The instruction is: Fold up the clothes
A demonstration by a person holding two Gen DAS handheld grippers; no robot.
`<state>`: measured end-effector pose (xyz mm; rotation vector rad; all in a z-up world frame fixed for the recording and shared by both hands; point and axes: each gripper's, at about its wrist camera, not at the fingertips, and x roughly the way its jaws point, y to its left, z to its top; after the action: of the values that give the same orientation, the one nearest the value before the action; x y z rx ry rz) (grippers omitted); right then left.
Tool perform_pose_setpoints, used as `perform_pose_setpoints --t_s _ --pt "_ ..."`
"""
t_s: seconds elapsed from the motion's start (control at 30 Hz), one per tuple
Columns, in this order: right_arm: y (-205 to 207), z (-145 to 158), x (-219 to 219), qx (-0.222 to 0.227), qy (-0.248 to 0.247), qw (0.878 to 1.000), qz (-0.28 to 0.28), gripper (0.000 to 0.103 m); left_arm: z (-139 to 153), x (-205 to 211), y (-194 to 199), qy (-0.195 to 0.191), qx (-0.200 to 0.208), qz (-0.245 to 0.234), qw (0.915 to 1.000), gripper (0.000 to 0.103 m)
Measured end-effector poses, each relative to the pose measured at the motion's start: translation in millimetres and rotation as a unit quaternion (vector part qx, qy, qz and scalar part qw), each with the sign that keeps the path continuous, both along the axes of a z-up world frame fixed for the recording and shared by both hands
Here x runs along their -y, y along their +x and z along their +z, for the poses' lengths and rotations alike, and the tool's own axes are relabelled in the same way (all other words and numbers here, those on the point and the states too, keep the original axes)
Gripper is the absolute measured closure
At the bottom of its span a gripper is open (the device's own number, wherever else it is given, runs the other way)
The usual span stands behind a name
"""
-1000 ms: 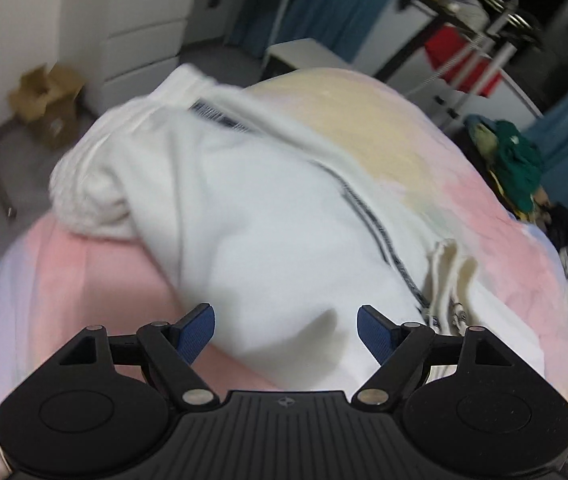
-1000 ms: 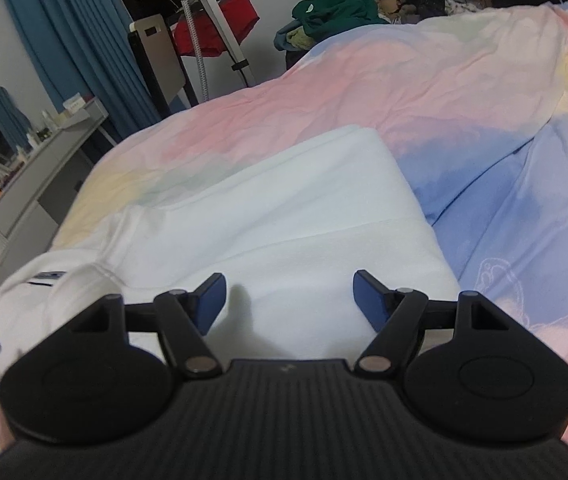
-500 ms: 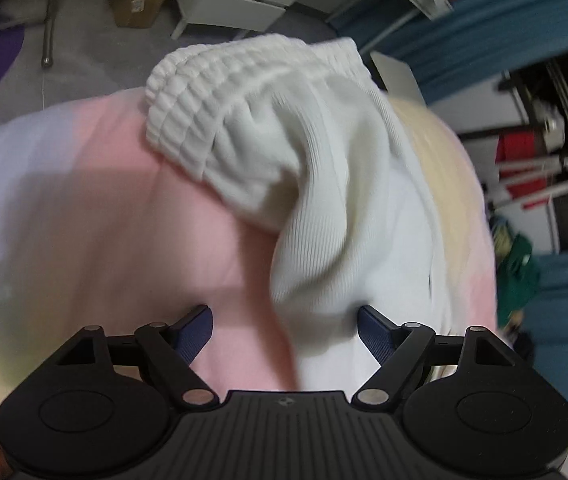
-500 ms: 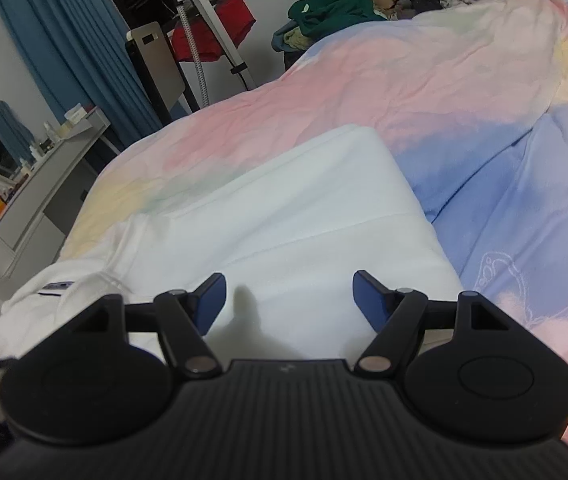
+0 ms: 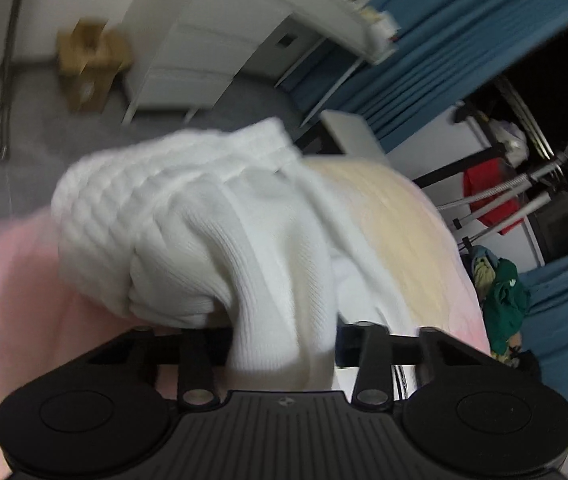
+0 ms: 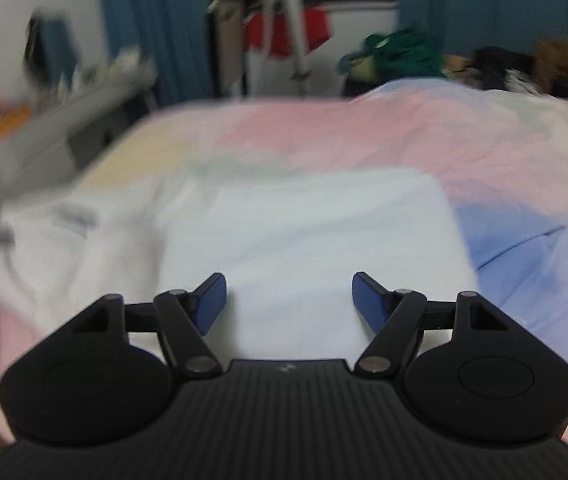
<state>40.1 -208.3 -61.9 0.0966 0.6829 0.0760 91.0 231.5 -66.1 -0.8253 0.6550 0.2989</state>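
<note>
A: Where does the white garment point(image 5: 219, 240) lie, and how does it handle?

B: On the pastel bedcover point(image 6: 324, 136); soft, light, limp knit, so it sags and bunches. The left gripper point(image 5: 281, 332) is clamped on a ribbed fold; the right gripper point(image 6: 286, 300) hangs wide apart above the flat panel, best taken at an edge

Bedroom count

One white garment point(image 5: 243, 240) on one pastel bedspread point(image 6: 364, 140); two grippers, left point(image 5: 284, 344) and right point(image 6: 288, 300); one cardboard box point(image 5: 87, 68); one white drawer unit point(image 5: 203, 60); one green clothing heap point(image 6: 404, 52).
</note>
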Motion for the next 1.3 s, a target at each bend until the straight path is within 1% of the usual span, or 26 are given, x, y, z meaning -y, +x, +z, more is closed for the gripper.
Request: perform_pose_setpoints --t_s 0.1,0.17,0.2,0.23,0.3,0.4,0.47,0.6,0.67,0.7,0.77,0.83,0.87,0.93,1.0,1.03,1.07,1.1,1.13,1.2,1.27,1.3 --pt "3.8 -18.2 -17.7 -0.019 -0.062 0.998 0.014 0.03 19.7 20.2 1.1 0.059 0.029 -0.019 0.9976 0.082" --pt "3.1 -16.5 -24.0 -0.018 -0.078 0.997 0.008 0.03 35.7 40.5 -1.8 0.098 0.051 -0.028 0.9935 0.083" --pt "2.5 -13.6 -23.1 -0.017 -0.075 0.997 0.004 0.03 44.4 53.4 -3.4 0.114 0.061 -0.031 0.9911 0.084" --pt "1.6 -10.5 -19.0 -0.016 -0.063 0.998 0.0 0.03 54.3 67.0 -3.1 0.129 0.074 -0.035 0.9883 0.084" --pt "0.4 -3.5 -4.1 -0.018 -0.016 1.0 -0.011 0.031 76.8 99.5 -6.3 0.171 0.105 -0.047 0.9786 0.085" --pt "-8.3 11.7 23.1 -0.008 0.071 0.997 -0.038 0.031 107.1 153.3 -17.2 0.215 0.154 -0.061 0.9624 0.085" --pt "-15.9 23.0 48.0 0.005 0.123 0.99 -0.063 0.031 122.6 195.4 -24.8 0.243 0.182 -0.071 0.9502 0.085" --pt "-26.0 33.6 100.3 0.025 0.192 0.975 -0.112 0.031 134.6 287.4 -32.2 0.295 0.224 -0.106 0.9227 0.085" --pt "-28.9 31.0 129.9 0.028 0.232 0.962 -0.141 0.031 133.3 335.4 -33.4 0.317 0.238 -0.126 0.9093 0.085" --pt "-31.2 27.6 144.6 0.029 0.256 0.953 -0.161 0.03 129.9 358.8 -35.8 0.327 0.244 -0.137 0.9024 0.085" --pt "-35.7 20.8 173.8 0.029 0.301 0.932 -0.198 0.029 115.5 403.3 -40.5 0.344 0.248 -0.161 0.8912 0.085" --pt "-38.8 13.7 193.6 0.031 0.328 0.917 -0.226 0.029 95.6 446.8 -42.2 0.364 0.236 -0.199 0.8789 0.085" --pt "-39.9 10.4 200.8 0.028 0.334 0.911 -0.24 0.029 82.5 467.3 -42.7 0.374 0.226 -0.221 0.8715 0.085" --pt "-39.8 5.5 207.4 0.026 0.339 0.907 -0.249 0.029 49.9 502.2 -41.1 0.399 0.2 -0.258 0.8567 0.085" --pt "-37.8 0.1 210.0 0.023 0.356 0.902 -0.244 0.029 22.6 527.7 -39.6 0.423 0.175 -0.281 0.8434 0.085" --pt "-37.0 -2.3 210.9 0.021 0.368 0.898 -0.24 0.029 10.8 537.0 -38.9 0.429 0.164 -0.291 0.839 0.085" --pt "-36.2 -4.7 211.6 0.018 0.379 0.895 -0.236 0.029 0.9 543.2 -38.2 0.429 0.157 -0.3 0.8375 0.084" --pt "-35.8 -5.9 210.5 0.018 0.385 0.893 -0.231 0.029 -5.5 546.8 -37.6 0.428 0.153 -0.308 0.836 0.084" --pt "-35.2 -5.5 208.6 0.019 0.385 0.894 -0.228 0.029 -10.2 550.3 -37.1 0.428 0.152 -0.317 0.8323 0.084" --pt "-33.4 -5.6 207.0 0.02 0.391 0.893 -0.221 0.029 -16.6 554.4 -41.6 0.444 0.159 -0.337 0.8146 0.082" --pt "-31.1 -6.5 207.2 0.02 0.402 0.89 -0.214 0.029 -18.0 555.1 -44.7 0.452 0.162 -0.352 0.8036 0.081" --pt "-29.9 -6.9 207.4 0.019 0.407 0.888 -0.211 0.029 -17.0 550.6 -44.3 0.447 0.16 -0.359 0.8037 0.08"
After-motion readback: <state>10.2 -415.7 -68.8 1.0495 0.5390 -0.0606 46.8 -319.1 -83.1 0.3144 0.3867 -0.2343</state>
